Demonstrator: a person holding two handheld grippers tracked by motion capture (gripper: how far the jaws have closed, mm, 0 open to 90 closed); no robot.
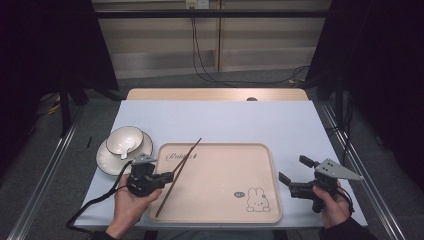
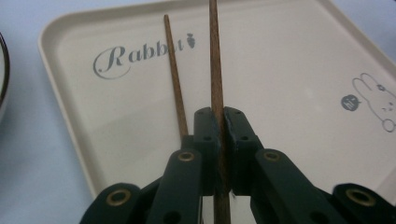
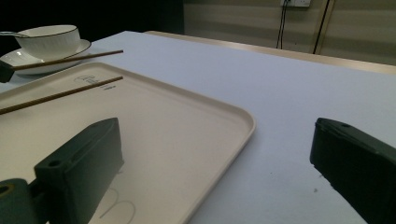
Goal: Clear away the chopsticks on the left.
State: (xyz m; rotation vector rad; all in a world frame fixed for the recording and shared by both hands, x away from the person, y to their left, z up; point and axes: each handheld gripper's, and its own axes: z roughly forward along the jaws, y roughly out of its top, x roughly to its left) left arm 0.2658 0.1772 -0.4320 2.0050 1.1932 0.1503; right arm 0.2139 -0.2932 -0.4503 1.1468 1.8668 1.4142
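Brown wood sits tight in your left gripper [image 2: 218, 122]: its jaws are pressed together on one chopstick [image 2: 215, 56], near its back end, so the long tip can point out toward 1 o'clock over the tray [image 1: 260, 150]. The other chopstick [image 2: 173, 70] lies flat on the tray just beside it, at 9 o'clock from the held one, so I think the pair is being laid together there. Your right gripper [image 1: 295, 172] waits at 3 o'clock of the tray, jaws spread and holding nothing. The bowl [image 1: 124, 139] on its plate [image 1: 104, 160] rests at 10 o'clock on the tabletop [image 1: 225, 120].
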